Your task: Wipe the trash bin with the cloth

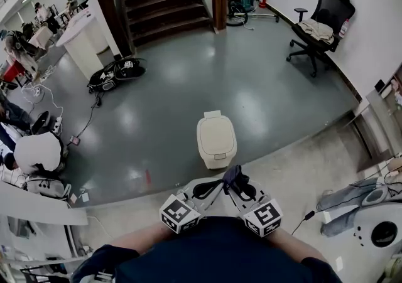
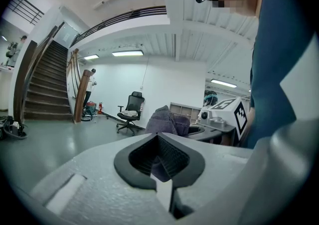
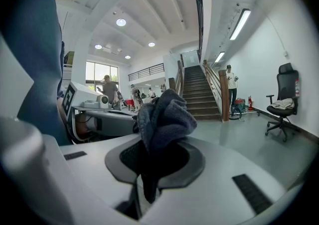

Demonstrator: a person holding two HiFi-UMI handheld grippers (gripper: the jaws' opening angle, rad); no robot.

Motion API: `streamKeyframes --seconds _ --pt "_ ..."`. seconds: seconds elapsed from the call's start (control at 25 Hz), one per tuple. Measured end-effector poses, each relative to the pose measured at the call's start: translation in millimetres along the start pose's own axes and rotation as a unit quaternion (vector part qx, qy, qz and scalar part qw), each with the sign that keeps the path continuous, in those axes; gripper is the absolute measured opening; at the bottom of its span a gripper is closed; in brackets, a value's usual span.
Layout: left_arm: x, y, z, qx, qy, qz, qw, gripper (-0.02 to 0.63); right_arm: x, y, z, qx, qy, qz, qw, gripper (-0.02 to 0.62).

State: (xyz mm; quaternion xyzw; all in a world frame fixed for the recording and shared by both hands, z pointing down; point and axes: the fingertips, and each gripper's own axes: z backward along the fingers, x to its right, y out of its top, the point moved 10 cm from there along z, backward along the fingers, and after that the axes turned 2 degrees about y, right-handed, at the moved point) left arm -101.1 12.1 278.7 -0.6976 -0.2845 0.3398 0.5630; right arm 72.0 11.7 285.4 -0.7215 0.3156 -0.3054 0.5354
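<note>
Grey cloth (image 3: 164,116) sat pinched by left tool (image 2: 158,159) and right tool (image 3: 152,164). Rubbing the trash bin (image 1: 216,142) ahead could tug it free.

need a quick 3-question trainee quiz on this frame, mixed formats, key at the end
1. Multiple choice: the left gripper and the right gripper are both shut on:
A) the cloth
B) a bottle
C) nothing

2. True or false: the cloth is touching the trash bin.

3. Fill in: by the wall on the right, beyond the trash bin, stands a black office ____.

Key:
1. A. Each gripper view shows the cloth pinched between that gripper's jaws.
2. False. The trash bin stands on the floor ahead, apart from the cloth, which is held close to the person's body.
3. chair.
</note>
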Motion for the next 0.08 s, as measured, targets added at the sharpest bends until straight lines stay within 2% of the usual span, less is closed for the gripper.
streamKeyframes --seconds 0.08 --pt "0.8 -0.7 0.7 0.000 0.001 0.000 1.0000 0.003 -0.5 -1.2 0.6 0.000 0.001 0.000 1.000 0.063"
